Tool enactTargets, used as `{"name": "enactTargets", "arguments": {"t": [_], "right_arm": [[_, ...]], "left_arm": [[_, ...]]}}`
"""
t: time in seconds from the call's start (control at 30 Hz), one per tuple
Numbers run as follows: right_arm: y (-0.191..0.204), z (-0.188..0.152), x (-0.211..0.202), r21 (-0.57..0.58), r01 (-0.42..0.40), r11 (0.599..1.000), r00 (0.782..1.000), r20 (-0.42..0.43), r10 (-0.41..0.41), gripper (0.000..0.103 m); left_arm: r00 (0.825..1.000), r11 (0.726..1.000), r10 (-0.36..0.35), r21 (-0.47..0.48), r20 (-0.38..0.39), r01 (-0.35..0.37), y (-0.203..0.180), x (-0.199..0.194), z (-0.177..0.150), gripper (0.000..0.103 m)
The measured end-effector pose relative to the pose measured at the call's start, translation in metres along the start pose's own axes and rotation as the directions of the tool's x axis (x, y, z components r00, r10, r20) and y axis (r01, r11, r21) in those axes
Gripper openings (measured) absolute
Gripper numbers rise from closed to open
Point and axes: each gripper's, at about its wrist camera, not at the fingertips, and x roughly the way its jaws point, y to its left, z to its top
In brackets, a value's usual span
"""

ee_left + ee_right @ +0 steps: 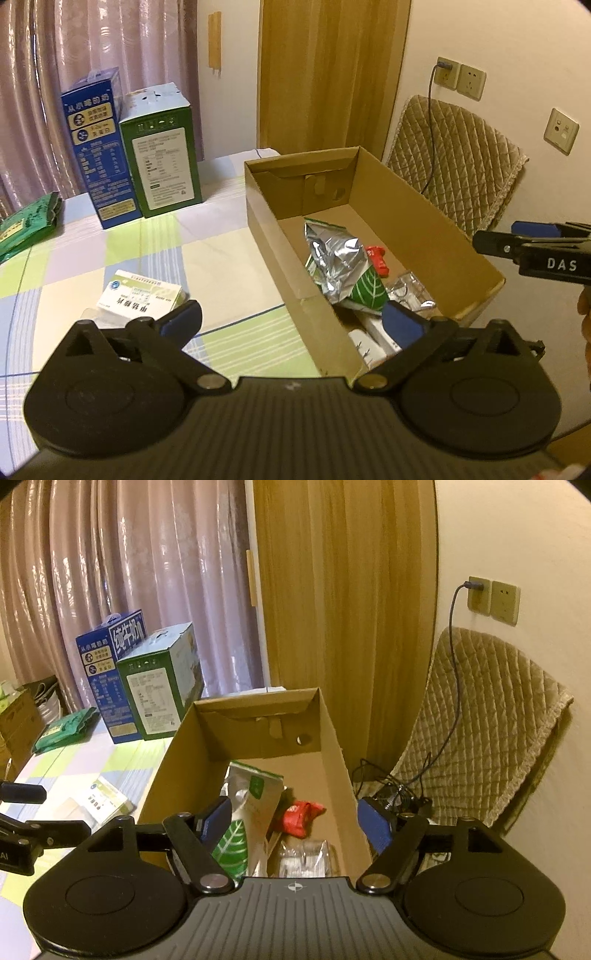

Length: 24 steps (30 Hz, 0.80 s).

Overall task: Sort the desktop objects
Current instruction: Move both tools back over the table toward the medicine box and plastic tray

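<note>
An open cardboard box (273,236) stands on the checked tablecloth and holds a silver and green foil pouch (341,266), a red packet (376,258), a clear plastic pack (410,291) and white items. A white and green medicine box (142,295) lies on the cloth left of it. My left gripper (291,321) is open and empty above the box's near left wall. My right gripper (299,819) is open and empty over the box (332,746), above the pouch (251,812) and red packet (301,816). The medicine box (107,801) shows left.
A blue carton (98,147) and a green carton (162,147) stand at the table's back, with a green bag (29,225) at far left. A quilted chair (454,158) with a charging cable stands behind the box. Curtain and wooden door are behind.
</note>
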Motion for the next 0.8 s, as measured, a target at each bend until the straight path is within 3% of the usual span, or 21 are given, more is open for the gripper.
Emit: {"name": "enactTargets", "arguments": {"t": [0.53,0.8], "right_arm": [[0.043,-0.026,-0.058,-0.033,-0.03,0.999,0.999,-0.014,0.03,0.085],[0.08,-0.041,-0.074,-0.065,-0.087,0.994,0.996,-0.025,0.085,0.101]], "left_arm": [[0.999,0.999,0.032,0.022,0.016,-0.033,0.01,-0.061,-0.045,0.102],[0.997,0.997,0.074,0.022,-0.001,-0.074,0.038,-0.086,-0.083,0.102]]}}
